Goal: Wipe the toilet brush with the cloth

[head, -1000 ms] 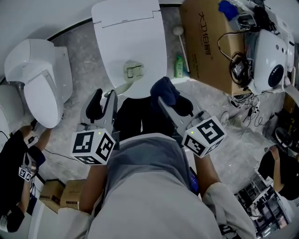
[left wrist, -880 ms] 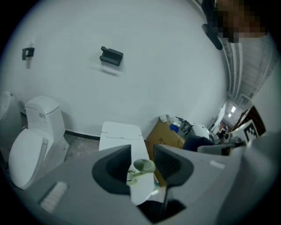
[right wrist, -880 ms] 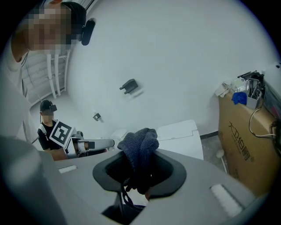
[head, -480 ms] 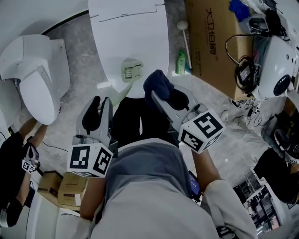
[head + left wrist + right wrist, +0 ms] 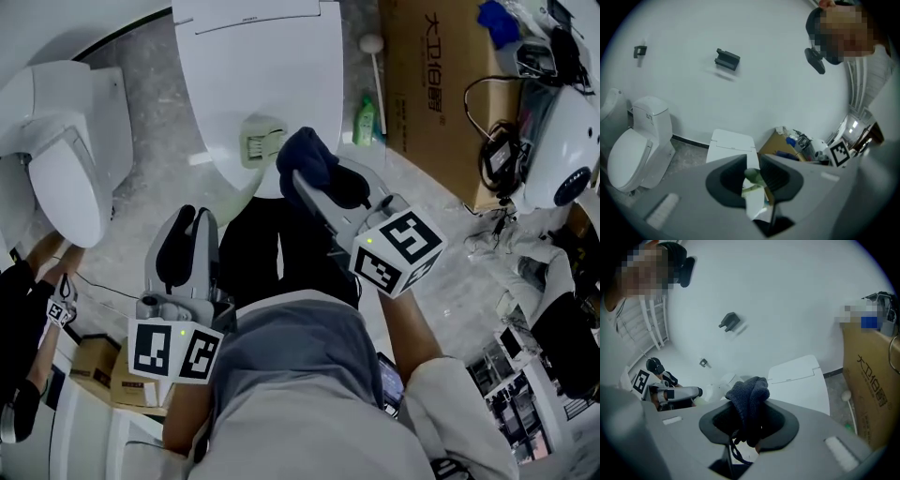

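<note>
The pale green toilet brush [image 5: 262, 141] has its head over the front of a white toilet lid [image 5: 253, 66], with its handle running back toward my left gripper [image 5: 193, 223]. In the left gripper view the brush [image 5: 751, 177] shows in the narrow gap of my left gripper [image 5: 752, 163], which looks shut on the handle. My right gripper [image 5: 323, 183] is shut on a dark blue cloth [image 5: 305, 155], held just right of the brush head. In the right gripper view the cloth [image 5: 749, 397] bulges out above my right gripper [image 5: 750, 417].
A second white toilet [image 5: 66, 159] stands at the left. A cardboard box [image 5: 441, 84], a green bottle [image 5: 364, 122] and a white-tipped stick [image 5: 375, 66] are to the right of the lid. Cables and a white device [image 5: 562, 141] lie far right. Another person [image 5: 33, 319] is at the left edge.
My right gripper has carried the cloth left, closer to the brush head. My left gripper has drawn back toward my body.
</note>
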